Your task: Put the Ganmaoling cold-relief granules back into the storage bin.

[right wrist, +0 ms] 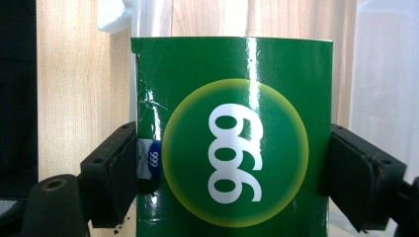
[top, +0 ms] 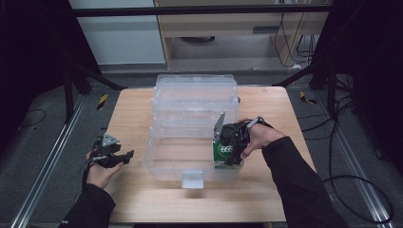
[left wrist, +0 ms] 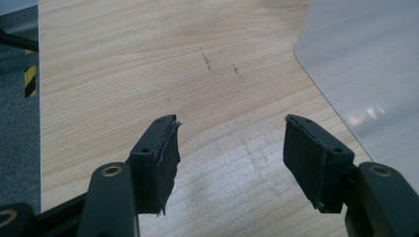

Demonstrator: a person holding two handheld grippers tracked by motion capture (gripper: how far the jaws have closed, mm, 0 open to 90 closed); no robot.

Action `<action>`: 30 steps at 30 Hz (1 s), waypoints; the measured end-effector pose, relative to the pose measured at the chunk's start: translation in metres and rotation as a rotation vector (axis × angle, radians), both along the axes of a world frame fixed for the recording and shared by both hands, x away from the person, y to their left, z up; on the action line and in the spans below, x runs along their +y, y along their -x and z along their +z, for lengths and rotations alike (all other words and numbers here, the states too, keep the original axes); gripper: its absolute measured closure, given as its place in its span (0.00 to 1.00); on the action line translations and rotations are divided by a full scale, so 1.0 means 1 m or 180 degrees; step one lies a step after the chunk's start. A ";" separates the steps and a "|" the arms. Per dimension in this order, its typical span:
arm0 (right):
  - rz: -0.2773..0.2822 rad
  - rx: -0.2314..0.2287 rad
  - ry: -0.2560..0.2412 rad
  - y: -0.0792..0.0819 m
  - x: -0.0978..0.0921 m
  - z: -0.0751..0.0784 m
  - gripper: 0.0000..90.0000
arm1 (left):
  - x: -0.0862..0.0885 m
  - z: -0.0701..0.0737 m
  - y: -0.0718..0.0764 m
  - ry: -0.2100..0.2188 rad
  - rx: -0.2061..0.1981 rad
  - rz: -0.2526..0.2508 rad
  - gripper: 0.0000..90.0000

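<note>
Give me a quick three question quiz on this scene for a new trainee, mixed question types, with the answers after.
1. True or false: the left gripper holds the green box.
2. Which gripper grips the green box? A. left B. right C. both
3. Fill in: the clear plastic bin stands on a wooden ____.

Key
1. False; its jaws stand open over the table.
2. B, the right gripper, jaws on the box's two sides.
3. table

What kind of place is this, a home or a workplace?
Probably a lab or test workshop, not a home: the wooden table stands within a dark metal frame, loose cables trail over the grey floor, and hazard-striped tape marks it.
</note>
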State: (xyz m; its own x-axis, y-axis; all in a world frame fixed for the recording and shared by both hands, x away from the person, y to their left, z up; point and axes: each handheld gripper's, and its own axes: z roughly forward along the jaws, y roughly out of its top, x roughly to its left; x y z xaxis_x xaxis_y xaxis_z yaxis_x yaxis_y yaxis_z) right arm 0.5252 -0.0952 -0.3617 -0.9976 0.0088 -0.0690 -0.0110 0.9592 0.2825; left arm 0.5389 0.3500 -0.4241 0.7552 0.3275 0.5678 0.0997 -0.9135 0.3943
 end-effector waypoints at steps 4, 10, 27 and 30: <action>-0.0025 0.0020 0.0020 -0.001 0.000 -0.004 0.19 | 0.000 0.000 0.000 -0.0005 0.0002 -0.0005 0.42; -0.0037 0.0032 0.0029 -0.001 0.001 -0.012 0.19 | 0.000 0.000 0.000 0.0000 0.0004 -0.0001 0.42; -0.0100 -0.0047 0.0004 0.003 0.000 -0.021 0.18 | -0.001 -0.001 0.000 -0.0007 0.0007 0.0007 0.42; -0.0116 -0.0058 0.0002 0.003 0.000 -0.022 0.18 | -0.001 -0.001 0.000 -0.0012 0.0007 0.0002 0.42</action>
